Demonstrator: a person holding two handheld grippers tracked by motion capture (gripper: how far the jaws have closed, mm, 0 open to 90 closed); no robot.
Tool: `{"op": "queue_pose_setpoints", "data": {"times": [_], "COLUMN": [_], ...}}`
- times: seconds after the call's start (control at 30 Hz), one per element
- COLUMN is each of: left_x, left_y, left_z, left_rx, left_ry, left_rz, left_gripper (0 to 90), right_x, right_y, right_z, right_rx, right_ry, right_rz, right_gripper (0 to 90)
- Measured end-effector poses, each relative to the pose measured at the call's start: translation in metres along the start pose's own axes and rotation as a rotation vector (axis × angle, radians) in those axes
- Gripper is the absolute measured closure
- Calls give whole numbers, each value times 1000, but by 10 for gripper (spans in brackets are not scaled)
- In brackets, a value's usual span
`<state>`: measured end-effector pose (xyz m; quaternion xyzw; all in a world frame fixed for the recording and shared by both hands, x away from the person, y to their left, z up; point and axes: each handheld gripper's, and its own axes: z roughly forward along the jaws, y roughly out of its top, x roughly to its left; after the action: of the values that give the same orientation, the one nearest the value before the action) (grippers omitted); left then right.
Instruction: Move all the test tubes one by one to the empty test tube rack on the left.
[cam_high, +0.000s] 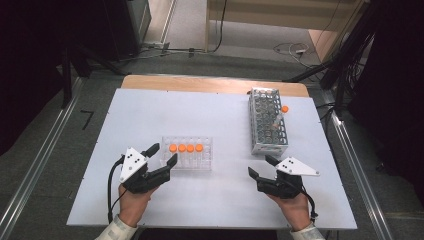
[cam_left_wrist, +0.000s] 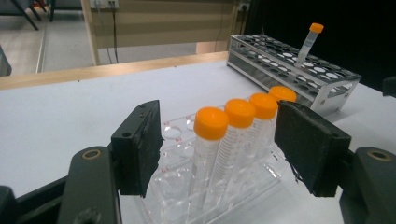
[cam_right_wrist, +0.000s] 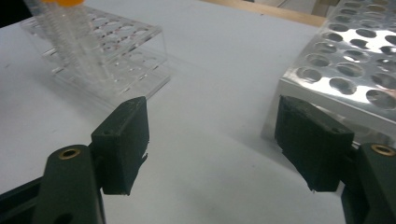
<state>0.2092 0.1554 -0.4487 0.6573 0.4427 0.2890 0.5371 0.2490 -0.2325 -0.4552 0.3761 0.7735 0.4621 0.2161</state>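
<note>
A clear plastic rack (cam_high: 200, 161) near the table's front left holds a row of several orange-capped tubes (cam_high: 186, 148). My left gripper (cam_high: 162, 154) stands open at the rack's left end. In the left gripper view the nearest tube (cam_left_wrist: 210, 135) sits in line between the pads, with a gap on each side. My right gripper (cam_high: 261, 165) is open and holds nothing, just in front of the metal rack (cam_high: 268, 122). One orange-capped tube (cam_high: 283, 112) stands tilted in that metal rack. The right gripper view has the metal rack (cam_right_wrist: 355, 65) at right and the clear rack (cam_right_wrist: 107, 56) at upper left.
The racks rest on a white board (cam_high: 150, 115) with a wooden strip (cam_high: 210, 82) along its far edge. Cables (cam_high: 290, 50) lie on the floor beyond it. Metal rails (cam_high: 35, 165) run along both sides of the table.
</note>
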Motion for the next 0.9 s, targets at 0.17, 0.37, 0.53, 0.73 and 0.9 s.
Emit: {"op": "queue_pose_setpoints", "data": {"times": [0.17,0.37,0.53,0.73,0.9], "left_x": [-2,-4,-4,-3,-2], "left_y": [-1,-1,0,0,0], "left_z": [-2,-2,-1,-2,-2], "left_rx": [-6,-2,6,1,-4], "left_ry": [6,-1,-1,8,11], "left_rz": [-2,3,2,-1,-2], "left_gripper": [319,317,291,271,271], "right_x": [-15,-39,-60,-86,-108], "right_y": [8,15,24,36,44], "right_z": [1,8,15,30,45], "right_rx": [-20,-25,-38,-42,-31], "right_ry": [-71,-172,-246,-312,-335], "right_rz": [38,91,134,153,181], "right_gripper": [255,268,285,360,402]}}
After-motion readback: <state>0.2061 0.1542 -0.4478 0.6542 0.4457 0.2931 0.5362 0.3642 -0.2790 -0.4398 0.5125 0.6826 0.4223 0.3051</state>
